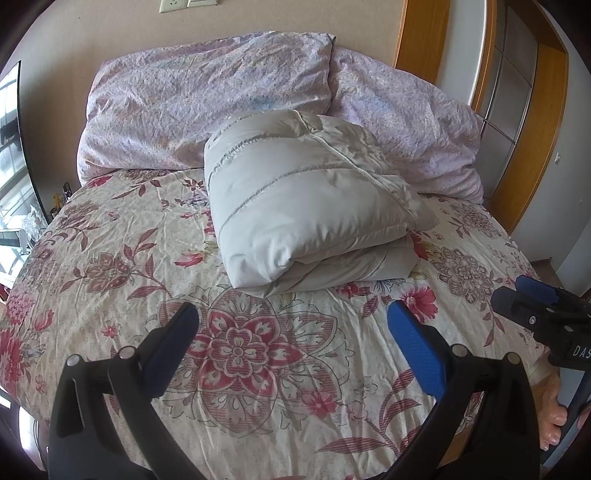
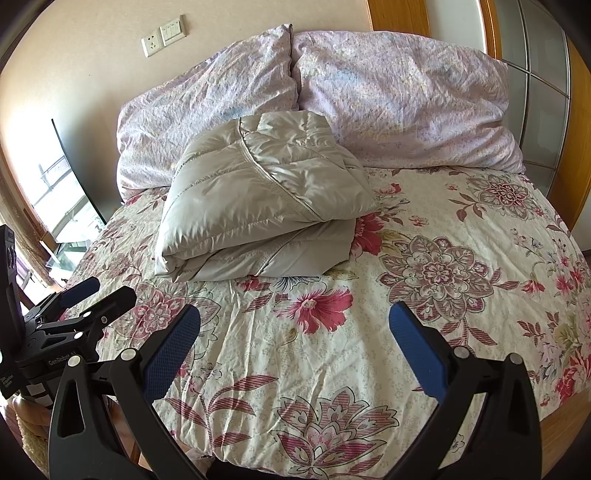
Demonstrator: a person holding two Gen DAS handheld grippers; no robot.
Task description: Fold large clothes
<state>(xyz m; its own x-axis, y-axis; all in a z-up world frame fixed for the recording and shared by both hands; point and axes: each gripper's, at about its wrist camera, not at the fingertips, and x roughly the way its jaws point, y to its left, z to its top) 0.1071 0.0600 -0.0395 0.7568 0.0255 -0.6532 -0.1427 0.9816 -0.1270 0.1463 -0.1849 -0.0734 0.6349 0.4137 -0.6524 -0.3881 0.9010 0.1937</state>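
A pale grey quilted puffer jacket (image 1: 310, 206) lies folded into a thick bundle on the bed. It rests on the cream bedspread with red and pink flower print (image 1: 236, 354), in the far half of the bed, and its back edge touches the two crumpled lilac pillows (image 1: 207, 99) that lean on the beige wall. The folded layers are stacked one on another, and a stitched seam runs slanting over the top layer. In the right wrist view the same jacket (image 2: 258, 199) sits left of the centre, with a rounded fold facing the near left.

The left gripper (image 1: 293, 332) hovers above the bedspread in front of the jacket, near it but not touching. Its two black fingers with blue pads (image 1: 417, 347) stand wide apart and hold nothing. The right gripper (image 2: 295, 336) is also above the bedspread, somewhat further from the jacket, with its blue pads (image 2: 417, 350) spread wide and nothing between them.

In the left wrist view the right gripper shows at the right edge, with a person's hand (image 1: 557, 417) on its handle. A white socket and switch plate (image 2: 164, 35) is on the wall above the pillows. A wooden door frame (image 1: 417, 37) stands at the right of the bed.
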